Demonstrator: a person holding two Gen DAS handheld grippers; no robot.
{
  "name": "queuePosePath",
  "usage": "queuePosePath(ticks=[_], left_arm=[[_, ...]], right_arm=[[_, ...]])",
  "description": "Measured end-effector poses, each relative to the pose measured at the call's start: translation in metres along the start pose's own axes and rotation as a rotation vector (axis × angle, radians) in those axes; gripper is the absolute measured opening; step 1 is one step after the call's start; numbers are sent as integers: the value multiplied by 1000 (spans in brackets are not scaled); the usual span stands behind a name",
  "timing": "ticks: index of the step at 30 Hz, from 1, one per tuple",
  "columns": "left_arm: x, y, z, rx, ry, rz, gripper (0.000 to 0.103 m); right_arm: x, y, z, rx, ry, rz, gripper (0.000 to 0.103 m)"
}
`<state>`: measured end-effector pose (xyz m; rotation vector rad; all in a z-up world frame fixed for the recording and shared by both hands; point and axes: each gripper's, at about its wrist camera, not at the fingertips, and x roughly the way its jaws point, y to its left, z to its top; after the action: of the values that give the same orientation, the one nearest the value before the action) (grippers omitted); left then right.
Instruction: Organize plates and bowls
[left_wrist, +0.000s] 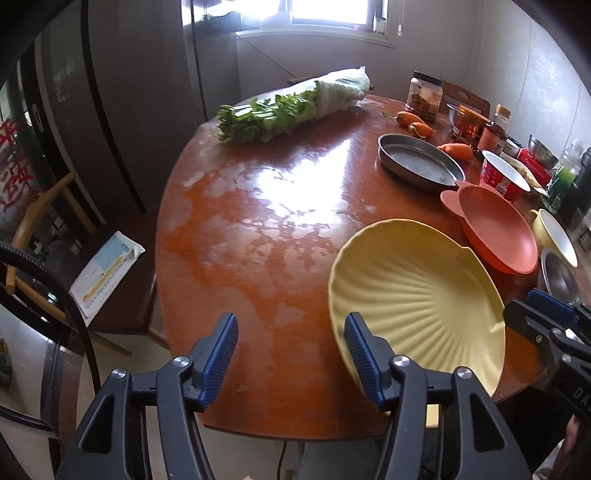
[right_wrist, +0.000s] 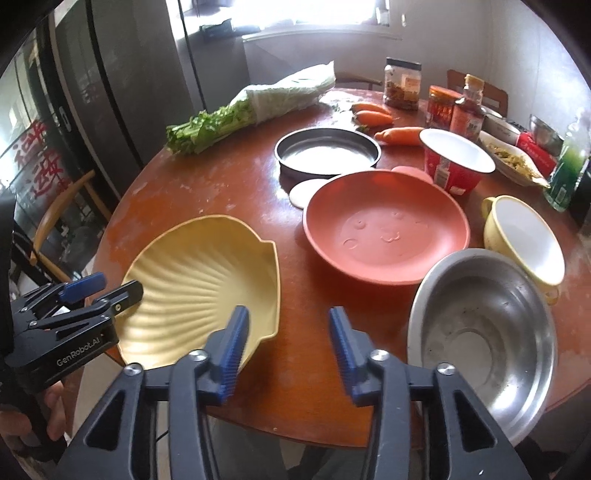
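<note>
Blue-padded fingers of both tools sit closest to the lens, both released, nothing gripped. Left tool (left_wrist: 291, 350) hangs over the near edge of the worktop (left_wrist: 258, 206); its right finger overlaps the near rim of the yellow shell plate (left_wrist: 417, 299), contact unclear. Right tool (right_wrist: 286, 341) has its left finger over that plate's other rim, its right finger over bare wood.

Landmark = shell plate, lying on the worktop by the near edge. Pink plate (right_wrist: 386, 232) with an embossed face sits just behind it to the right. Steel bowl (right_wrist: 484, 332) is right of the shell plate at the near edge, partly past the worktop rim. Yellow mug (right_wrist: 524, 240) is beyond the steel bowl. Dark metal pan (right_wrist: 327, 153) lies behind the pink plate, red-sided bowl (right_wrist: 456, 162) to the pan's right. Carrots (right_wrist: 399, 134), jars and bottles are far behind. Bundle of greens (right_wrist: 236, 116) lies far back-left.
</note>
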<state>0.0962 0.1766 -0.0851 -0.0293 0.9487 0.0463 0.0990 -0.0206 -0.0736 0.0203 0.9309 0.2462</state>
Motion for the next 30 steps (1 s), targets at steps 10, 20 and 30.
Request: queuePosePath(ticks=[10, 20, 30], left_arm=[[-28, 10, 1, -40, -77, 27, 74], [-53, -16, 11, -12, -115, -8, 79], [-57, -117, 43, 187, -122, -166, 79]], right_arm=[[-22, -11, 1, 8, -50, -21, 58], [-45, -24, 7, 13, -96, -6, 62], [-72, -68, 38, 21, -156, 21, 64]])
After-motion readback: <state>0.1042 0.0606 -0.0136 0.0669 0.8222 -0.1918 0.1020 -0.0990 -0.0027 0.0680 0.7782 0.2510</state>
